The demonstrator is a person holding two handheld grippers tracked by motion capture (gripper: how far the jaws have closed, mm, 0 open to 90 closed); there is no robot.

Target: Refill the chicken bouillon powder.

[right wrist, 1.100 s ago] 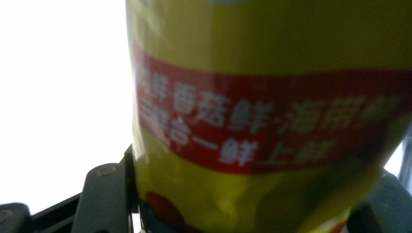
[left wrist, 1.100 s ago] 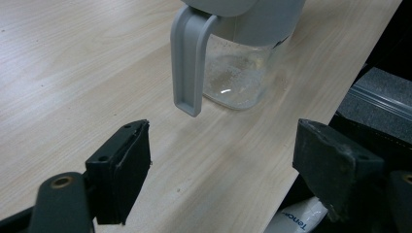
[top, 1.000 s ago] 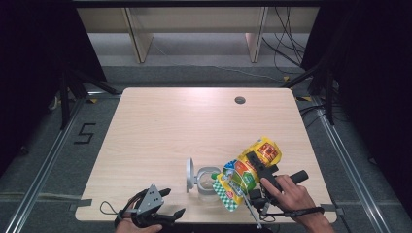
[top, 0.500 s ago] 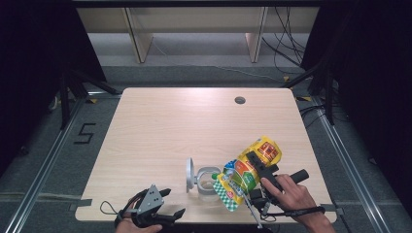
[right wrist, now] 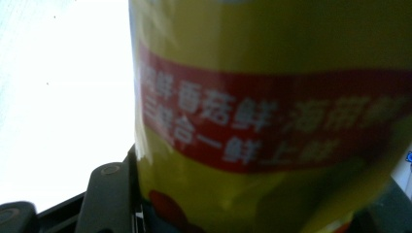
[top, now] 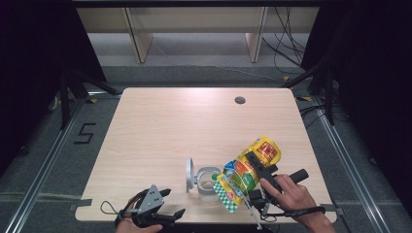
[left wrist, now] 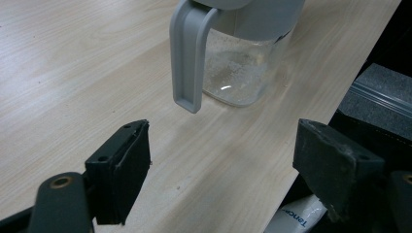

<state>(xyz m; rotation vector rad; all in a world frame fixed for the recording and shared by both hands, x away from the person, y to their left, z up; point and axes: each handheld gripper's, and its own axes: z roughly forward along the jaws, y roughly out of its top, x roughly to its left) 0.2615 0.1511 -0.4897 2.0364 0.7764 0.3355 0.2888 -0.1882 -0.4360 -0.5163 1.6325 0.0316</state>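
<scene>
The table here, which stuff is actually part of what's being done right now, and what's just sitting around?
In the job:
- yellow bag, tipped toward the jar, clamped in the right gripper
- glass jar with its grey lid flipped open
- left gripper, open near the table edge

Just there:
- shelf legs beyond the table
- floor cables

The left hand-held gripper point(top: 154, 209) is black with a grey three-cornered plate on top and a thin black cable. Its two jaws have flat black pads point(left wrist: 130, 167) and small round screws. The right hand-held gripper point(top: 256, 171) is black too.
</scene>
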